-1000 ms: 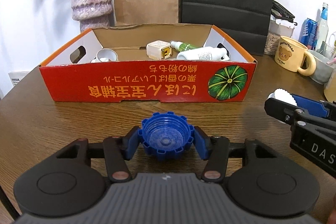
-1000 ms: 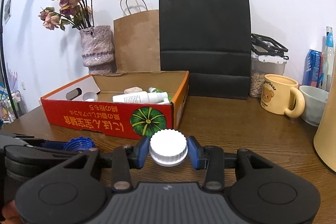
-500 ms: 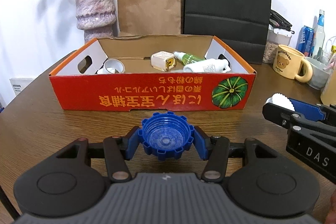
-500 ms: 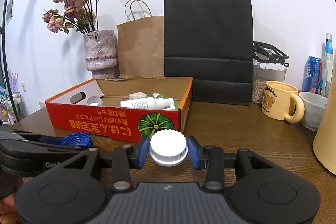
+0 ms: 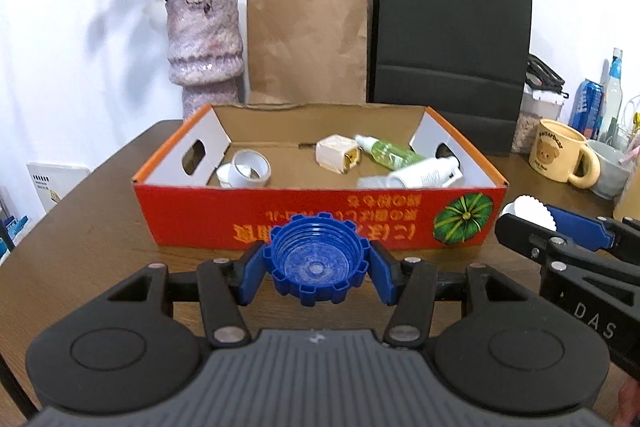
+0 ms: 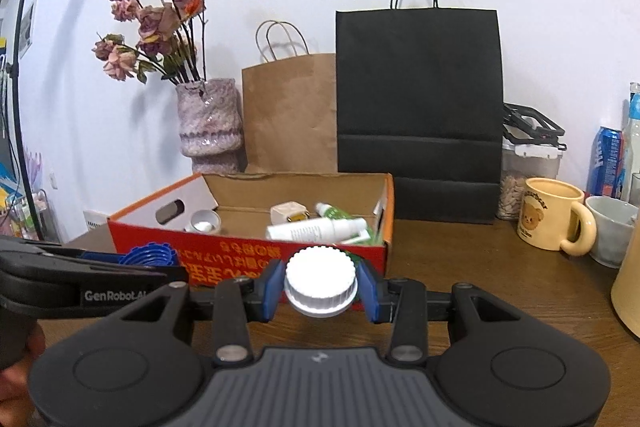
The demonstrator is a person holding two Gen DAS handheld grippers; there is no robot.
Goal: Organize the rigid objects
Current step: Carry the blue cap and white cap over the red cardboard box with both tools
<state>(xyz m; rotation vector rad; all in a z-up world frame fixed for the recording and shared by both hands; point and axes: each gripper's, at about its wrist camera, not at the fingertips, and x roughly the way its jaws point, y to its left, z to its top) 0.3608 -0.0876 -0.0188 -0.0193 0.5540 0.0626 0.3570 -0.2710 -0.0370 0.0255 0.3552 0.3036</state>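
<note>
Both grippers have been lifted and carried toward the cardboard box point(image 5: 320, 223), whose interior is now seen more fully than a second ago. On the wooden table point(image 5: 92, 211) the box sits at twelve o'clock of the left gripper point(image 5: 316, 267) and at eleven o'clock of the right gripper point(image 6: 321, 287). A white bottle point(image 5: 424, 175), a green bottle point(image 5: 390, 149), a cream plug point(image 5: 338, 153) and a tape roll point(image 5: 250, 169) are already lying inside. The blue cap point(image 5: 316, 265) is clamped, hollow side up, between the left jaws; the white cap point(image 6: 321, 279) is pinched between the right jaws. For a clean drop, each cap should be carried over the red front wall before the jaws are released, and set into bare floor at the box's centre.
</note>
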